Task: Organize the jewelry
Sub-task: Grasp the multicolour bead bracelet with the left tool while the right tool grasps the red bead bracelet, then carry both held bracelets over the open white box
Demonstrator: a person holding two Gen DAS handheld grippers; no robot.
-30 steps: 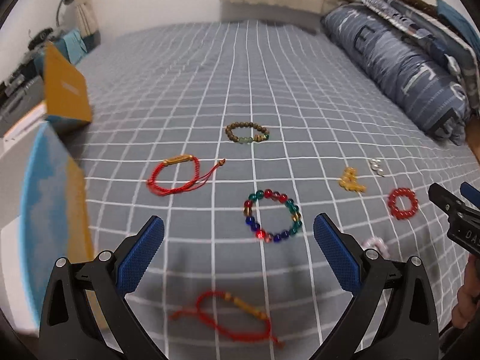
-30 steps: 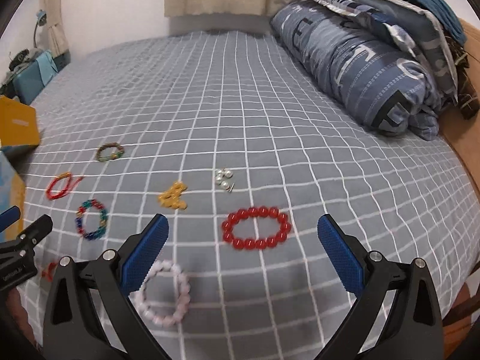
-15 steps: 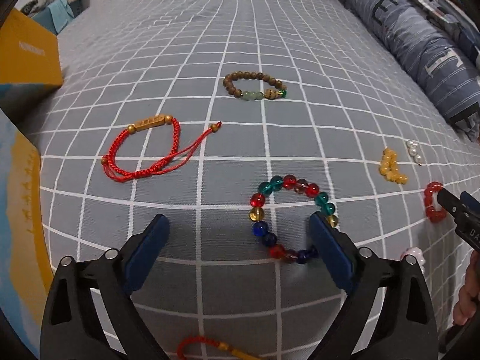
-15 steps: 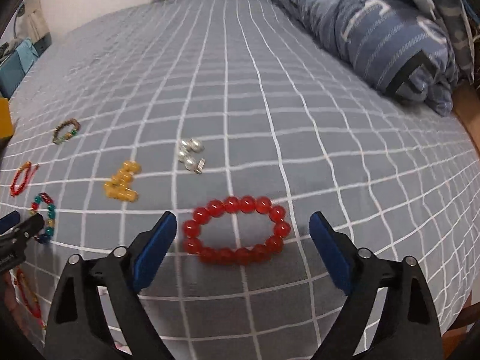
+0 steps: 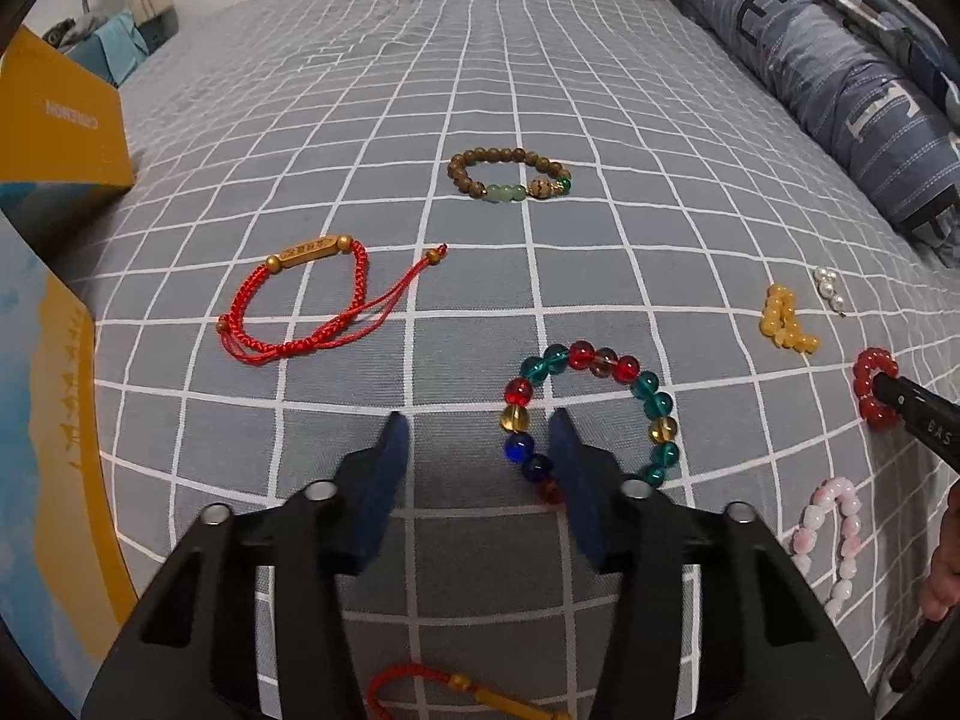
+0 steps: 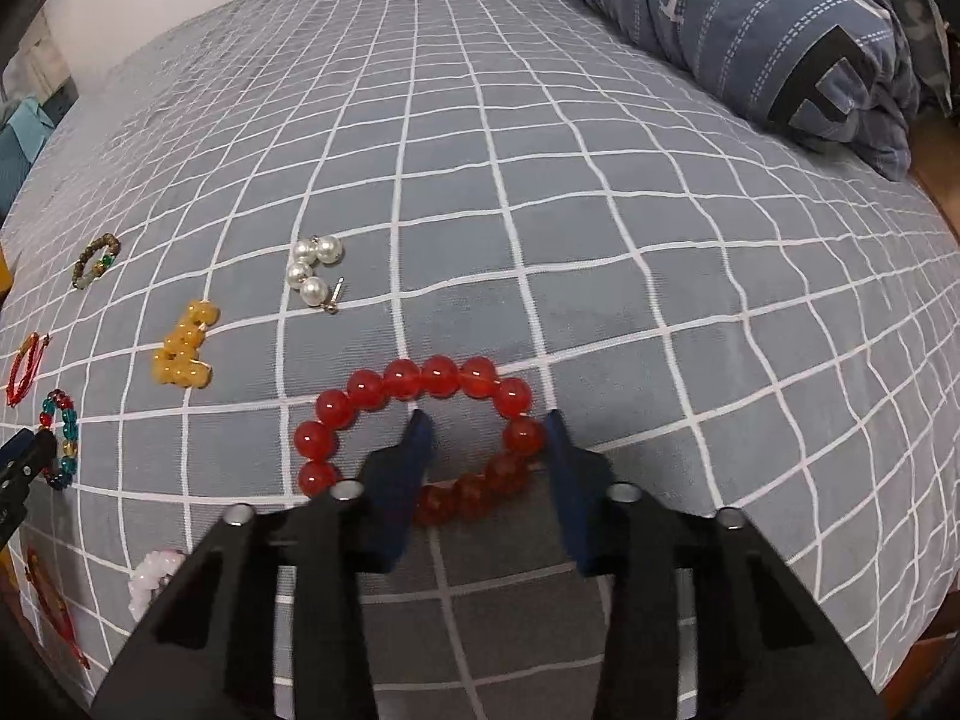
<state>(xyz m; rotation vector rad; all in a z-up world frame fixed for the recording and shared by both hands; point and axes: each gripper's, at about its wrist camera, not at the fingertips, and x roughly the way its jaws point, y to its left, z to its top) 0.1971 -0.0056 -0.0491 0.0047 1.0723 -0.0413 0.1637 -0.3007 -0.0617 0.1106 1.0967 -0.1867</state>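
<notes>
Several bracelets lie on a grey checked bedsheet [image 5: 540, 90]. My left gripper [image 5: 477, 420] is open with its jaws partly closed, low over the sheet; its fingers straddle the left side of a multicoloured glass bead bracelet [image 5: 591, 408]. My right gripper [image 6: 486, 420] is open and partly closed; its fingers straddle the right side of a red bead bracelet [image 6: 414, 432]. That red bracelet also shows in the left wrist view [image 5: 873, 387]. A red cord bracelet with a gold bar [image 5: 306, 300] and a brown wooden bead bracelet [image 5: 510, 174] lie farther off.
Yellow beads [image 6: 183, 354], pearl earrings [image 6: 315, 270] and a pink bead bracelet [image 5: 831, 534] lie nearby. A second red cord bracelet [image 5: 456, 687] lies under my left gripper. A yellow-blue box [image 5: 54, 120] stands at the left. A folded blue duvet [image 6: 750, 18] lies at the right.
Both grippers have dropped towards the sheet and narrowed their jaws. The left one now straddles the multicoloured bracelet's left side, the right one the red bracelet's right side.
</notes>
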